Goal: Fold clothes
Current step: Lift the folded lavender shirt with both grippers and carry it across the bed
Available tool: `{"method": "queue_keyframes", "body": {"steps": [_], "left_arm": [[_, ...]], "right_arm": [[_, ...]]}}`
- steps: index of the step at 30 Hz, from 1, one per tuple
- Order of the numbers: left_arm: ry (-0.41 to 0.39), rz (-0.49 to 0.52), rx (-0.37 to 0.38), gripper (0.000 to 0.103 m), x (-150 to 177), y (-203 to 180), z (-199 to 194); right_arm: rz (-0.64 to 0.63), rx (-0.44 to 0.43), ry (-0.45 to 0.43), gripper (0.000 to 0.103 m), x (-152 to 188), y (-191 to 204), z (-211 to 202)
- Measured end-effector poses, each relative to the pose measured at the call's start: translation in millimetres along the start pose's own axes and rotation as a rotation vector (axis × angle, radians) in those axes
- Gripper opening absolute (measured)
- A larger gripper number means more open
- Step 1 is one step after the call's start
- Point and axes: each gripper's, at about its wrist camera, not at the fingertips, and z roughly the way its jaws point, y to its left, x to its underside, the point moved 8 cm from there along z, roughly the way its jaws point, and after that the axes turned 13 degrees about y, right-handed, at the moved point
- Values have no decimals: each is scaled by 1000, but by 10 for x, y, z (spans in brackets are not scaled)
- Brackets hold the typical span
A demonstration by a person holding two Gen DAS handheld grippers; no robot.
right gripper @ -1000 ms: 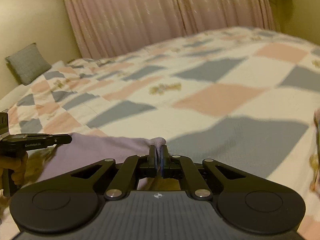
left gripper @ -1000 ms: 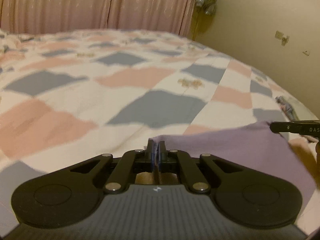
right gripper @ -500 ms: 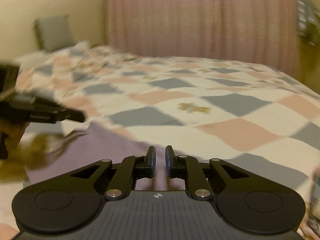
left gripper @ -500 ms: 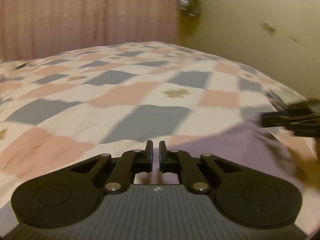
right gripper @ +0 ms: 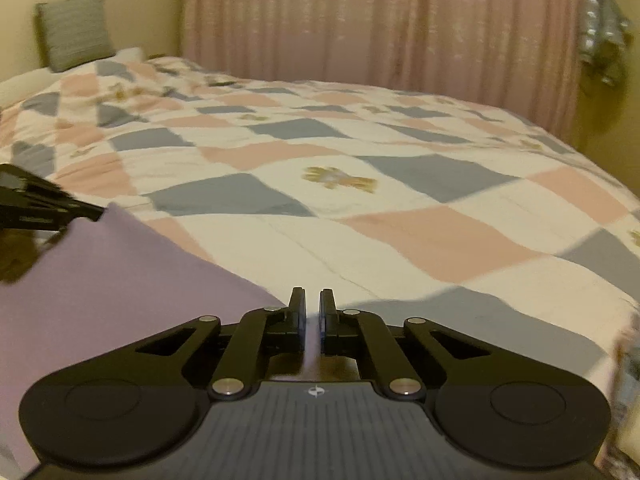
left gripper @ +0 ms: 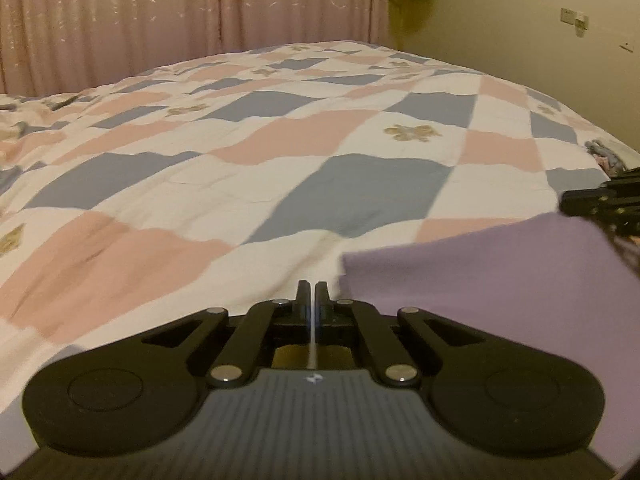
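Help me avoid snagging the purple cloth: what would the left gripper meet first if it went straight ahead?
Likely the patchwork quilt: the left gripper points at bare bedding, with the purple cloth off to its right. Depth is hard to judge.

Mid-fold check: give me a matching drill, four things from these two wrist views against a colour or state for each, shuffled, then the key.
Things:
1. garment
2. left gripper
3. cushion
4. curtain

Colour or state:
A. grey, propped against the wall
B. narrow gap between fingers, nothing held
C. pink, hanging behind the bed
D. purple, lying flat on the quilt

Pairs: 1-D, 2-B, 3-A, 4-C
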Motion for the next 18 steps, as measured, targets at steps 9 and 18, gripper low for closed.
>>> {"method": "queue_keyframes", "body": {"steps": [9,18], "left_arm": [[-95,50,69,0,62,-444,-598],[-2,106,62,2,389,-569,-264]], "right_arm": [[-65,-80,-58,10,47,500,-479],[-169,-87,12,10,351,735,-365]]}}
